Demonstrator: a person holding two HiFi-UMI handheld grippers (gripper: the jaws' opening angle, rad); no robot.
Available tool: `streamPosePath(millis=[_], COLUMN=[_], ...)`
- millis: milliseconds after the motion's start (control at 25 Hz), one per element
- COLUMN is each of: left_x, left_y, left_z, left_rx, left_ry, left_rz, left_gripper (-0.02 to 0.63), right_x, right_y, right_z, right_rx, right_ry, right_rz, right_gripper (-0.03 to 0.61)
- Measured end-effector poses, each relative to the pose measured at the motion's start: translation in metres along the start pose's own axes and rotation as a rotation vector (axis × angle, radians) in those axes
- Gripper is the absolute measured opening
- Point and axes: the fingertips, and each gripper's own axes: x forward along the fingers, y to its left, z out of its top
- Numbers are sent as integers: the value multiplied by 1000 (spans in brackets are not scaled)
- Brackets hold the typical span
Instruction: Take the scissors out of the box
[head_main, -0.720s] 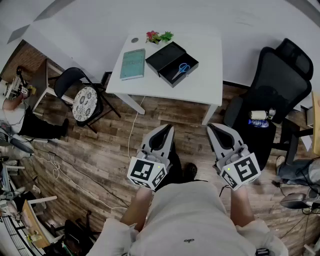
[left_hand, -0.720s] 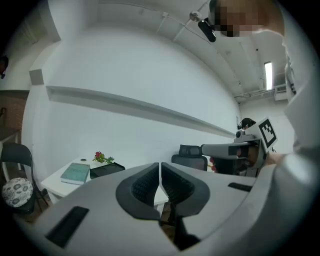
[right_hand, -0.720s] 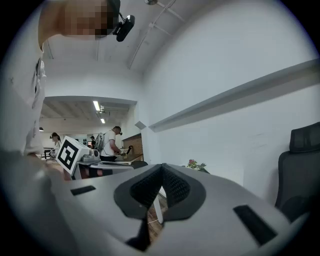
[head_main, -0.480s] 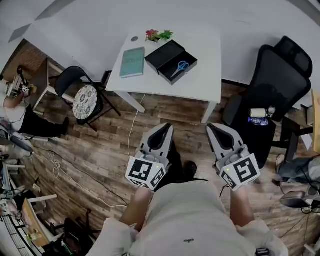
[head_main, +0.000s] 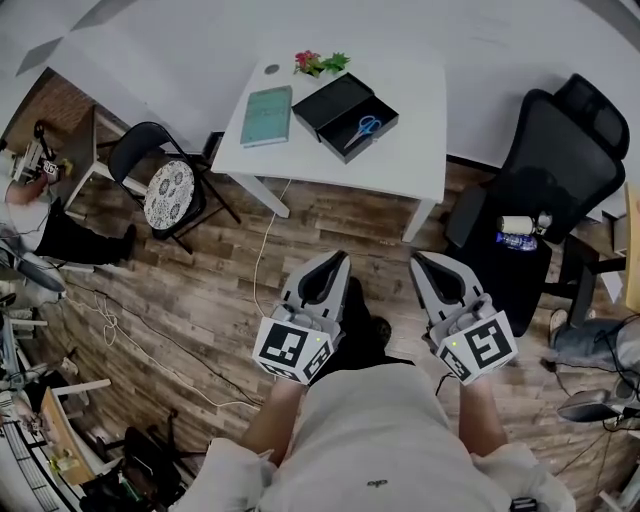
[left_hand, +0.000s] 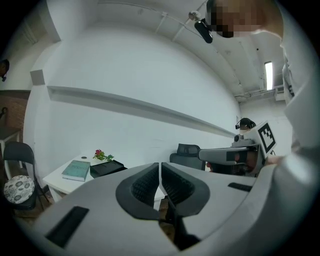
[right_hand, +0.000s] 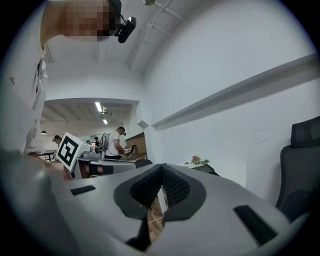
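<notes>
Blue-handled scissors (head_main: 362, 128) lie inside an open black box (head_main: 345, 114) on a white table (head_main: 400, 160) at the far side of the room. The same black box (left_hand: 106, 168) shows small in the left gripper view, and only its edge (right_hand: 209, 170) in the right gripper view. My left gripper (head_main: 333, 258) and right gripper (head_main: 417, 260) hang side by side over the wooden floor, well short of the table. Both are shut with nothing between the jaws.
A teal book (head_main: 267, 115) and a small flower plant (head_main: 318, 64) share the table with the box. A black folding chair with a patterned cushion (head_main: 165, 200) stands left of it, a black office chair (head_main: 545, 190) right. A cable (head_main: 262, 260) runs across the floor.
The view has shifted slightly; the table and box sit a touch higher and to the right in the head view. Both grippers stay shut and side by side.
</notes>
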Motion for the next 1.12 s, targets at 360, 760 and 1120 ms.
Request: streamPosePath(millis=[360,760,1120], left_x=[11,51,97], left_y=[23,58,96], left_z=[-4,16,18], left_rx=[-18,6,26], left_ry=[0,-18,28], left_rz=[-7,-22,-54], left_gripper=[31,32,104], right_x=[24,61,108], right_y=[-7,-40,-71], right_z=[0,16,29], right_rx=[-7,-15,-16], right_ry=[24,17,23], right_rz=[1,-32,-46], right_gripper=[6,31,87])
